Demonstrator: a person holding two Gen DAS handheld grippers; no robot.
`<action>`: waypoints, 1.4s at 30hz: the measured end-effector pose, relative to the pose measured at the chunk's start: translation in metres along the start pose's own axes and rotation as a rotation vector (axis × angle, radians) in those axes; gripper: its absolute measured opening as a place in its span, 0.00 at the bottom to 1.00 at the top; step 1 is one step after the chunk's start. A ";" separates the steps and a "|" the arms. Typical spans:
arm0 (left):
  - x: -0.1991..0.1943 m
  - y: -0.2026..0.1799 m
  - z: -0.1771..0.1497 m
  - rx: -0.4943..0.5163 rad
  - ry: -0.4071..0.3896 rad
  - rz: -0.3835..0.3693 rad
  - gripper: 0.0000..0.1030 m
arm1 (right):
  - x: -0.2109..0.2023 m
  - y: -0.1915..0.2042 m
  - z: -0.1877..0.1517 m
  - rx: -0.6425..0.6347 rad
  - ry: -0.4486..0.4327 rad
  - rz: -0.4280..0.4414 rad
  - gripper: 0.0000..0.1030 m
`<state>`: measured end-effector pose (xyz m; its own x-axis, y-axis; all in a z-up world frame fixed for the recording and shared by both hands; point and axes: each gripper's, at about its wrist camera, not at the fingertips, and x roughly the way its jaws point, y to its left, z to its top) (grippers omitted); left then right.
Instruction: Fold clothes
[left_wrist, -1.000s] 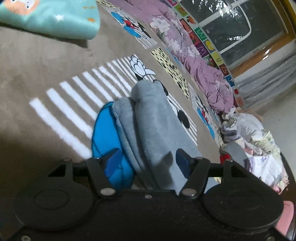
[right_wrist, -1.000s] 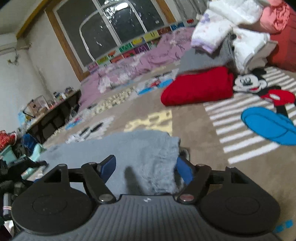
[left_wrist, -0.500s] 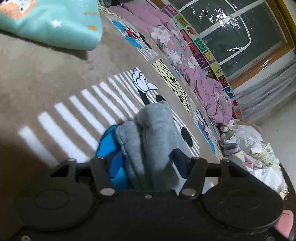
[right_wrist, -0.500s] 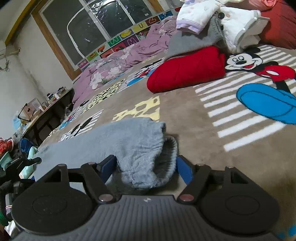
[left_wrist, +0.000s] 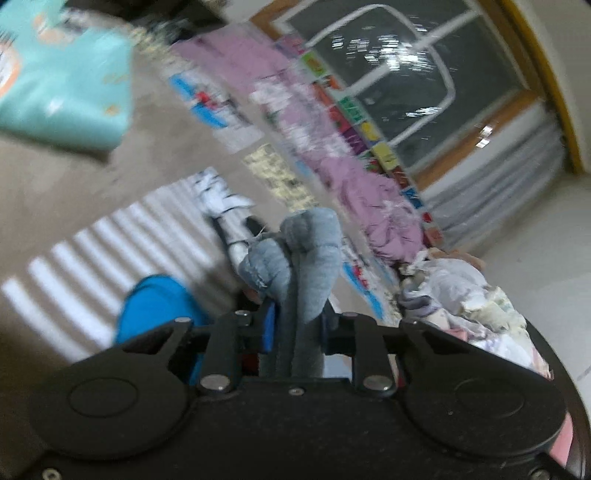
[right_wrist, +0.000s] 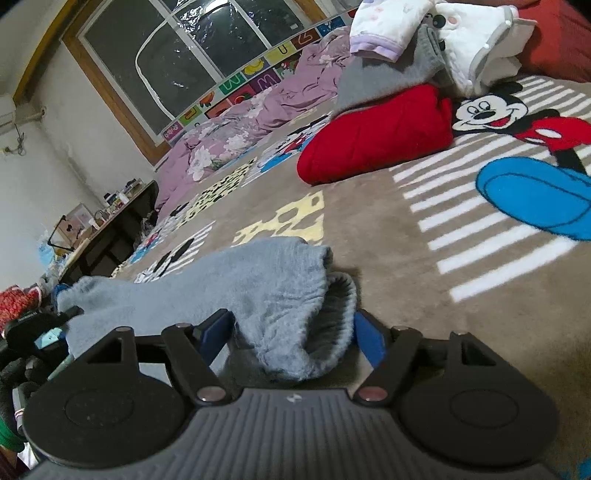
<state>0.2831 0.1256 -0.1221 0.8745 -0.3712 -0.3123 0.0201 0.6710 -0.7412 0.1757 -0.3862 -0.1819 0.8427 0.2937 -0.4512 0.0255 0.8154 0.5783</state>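
A grey-blue fleece garment (right_wrist: 236, 291) lies stretched on the Mickey Mouse rug (right_wrist: 424, 229). In the left wrist view my left gripper (left_wrist: 295, 325) is shut on one bunched end of the garment (left_wrist: 306, 258) and holds it raised off the rug. In the right wrist view my right gripper (right_wrist: 291, 332) is open, low over the rug, with the garment's other ribbed end between its blue pads (right_wrist: 365, 338), which do not press it.
A red padded garment (right_wrist: 376, 133) and a heap of white and grey clothes (right_wrist: 443, 40) lie at the far right. A purple floral quilt (right_wrist: 258, 122) lines the window wall. A teal blanket (left_wrist: 62, 85) lies at the left. A low dark table (right_wrist: 107, 236) stands far left.
My left gripper has closed on the garment's end and lifted it; the view is now blurred by motion. My right gripper has sunk lower and slid around the other end, still open.
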 end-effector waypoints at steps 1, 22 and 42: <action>-0.003 -0.010 0.000 0.028 -0.009 -0.009 0.20 | -0.001 -0.001 0.001 0.008 -0.001 0.006 0.69; 0.010 -0.228 -0.164 0.925 -0.070 -0.005 0.19 | -0.014 -0.054 0.026 0.281 -0.101 0.103 0.65; 0.045 -0.232 -0.348 1.734 0.054 0.036 0.30 | -0.045 -0.072 0.047 0.284 -0.220 0.196 0.66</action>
<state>0.1491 -0.2700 -0.1703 0.8711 -0.3367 -0.3575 0.4885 0.5186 0.7018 0.1616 -0.4814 -0.1708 0.9405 0.2911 -0.1755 -0.0256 0.5755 0.8174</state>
